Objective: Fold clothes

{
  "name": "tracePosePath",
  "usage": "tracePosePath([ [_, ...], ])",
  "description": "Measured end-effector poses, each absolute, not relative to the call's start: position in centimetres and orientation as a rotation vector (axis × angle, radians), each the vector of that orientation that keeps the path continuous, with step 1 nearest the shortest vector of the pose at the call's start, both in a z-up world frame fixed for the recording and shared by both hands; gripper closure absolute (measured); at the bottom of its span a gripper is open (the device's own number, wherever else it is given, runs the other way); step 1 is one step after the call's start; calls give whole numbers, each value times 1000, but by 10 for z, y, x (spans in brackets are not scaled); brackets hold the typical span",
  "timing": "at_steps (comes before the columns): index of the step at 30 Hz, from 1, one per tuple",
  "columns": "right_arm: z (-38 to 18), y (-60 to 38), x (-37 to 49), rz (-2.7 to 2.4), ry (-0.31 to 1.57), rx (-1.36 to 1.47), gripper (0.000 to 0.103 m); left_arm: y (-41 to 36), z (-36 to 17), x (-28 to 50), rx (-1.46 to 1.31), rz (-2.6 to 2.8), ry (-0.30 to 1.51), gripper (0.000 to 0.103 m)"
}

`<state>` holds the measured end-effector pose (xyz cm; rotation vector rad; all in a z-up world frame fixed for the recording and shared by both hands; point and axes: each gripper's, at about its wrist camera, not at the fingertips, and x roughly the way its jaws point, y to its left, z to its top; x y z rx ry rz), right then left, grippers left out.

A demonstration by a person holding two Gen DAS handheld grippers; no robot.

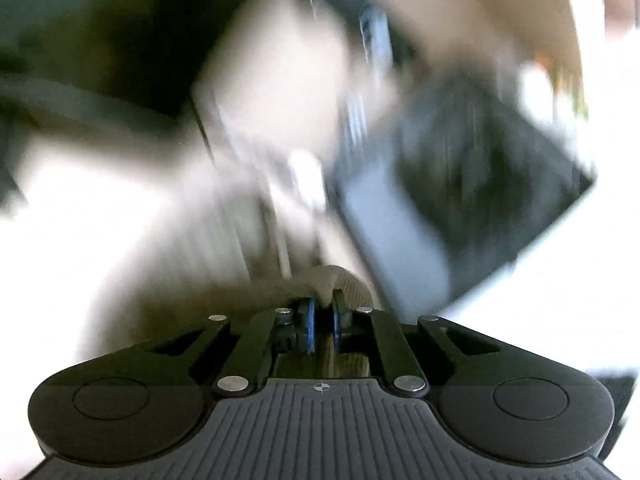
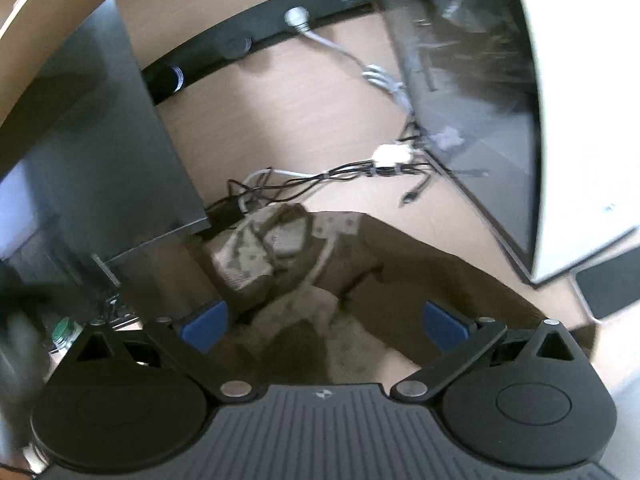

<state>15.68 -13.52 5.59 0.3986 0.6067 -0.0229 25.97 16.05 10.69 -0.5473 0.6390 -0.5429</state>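
Two hand-held grippers: left hand-held gripper (image 1: 323,322) pinched a fold of ribbed khaki knit fabric (image 1: 340,280), likely to lift it; right hand-held gripper (image 2: 324,326) hung wide open over the crumpled brown-and-cream patterned garment (image 2: 320,264) on the light wooden table (image 2: 280,112).

I read this as an office or computer desk setup. The surface under me is a light wood desktop (image 2: 280,112), with a large dark monitor (image 2: 472,80) tilted at the right and another dark panel (image 2: 100,140) at the left. A tangle of black and white cables (image 2: 340,172) runs between them, toward a black strip (image 2: 260,36) along the desk's back edge.
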Motion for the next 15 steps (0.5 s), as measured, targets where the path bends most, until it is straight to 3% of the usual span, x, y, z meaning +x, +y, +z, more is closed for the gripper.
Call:
tracePosePath([
  [4, 41, -103, 192, 85, 652, 355, 0, 245, 141, 273, -688, -359, 487, 94],
  [9, 8, -49, 230, 174, 772, 215, 0, 302, 97, 279, -844, -153, 577, 94],
  [15, 24, -44, 228, 178, 697, -8, 0, 344, 53, 269, -926, -14, 625, 94],
])
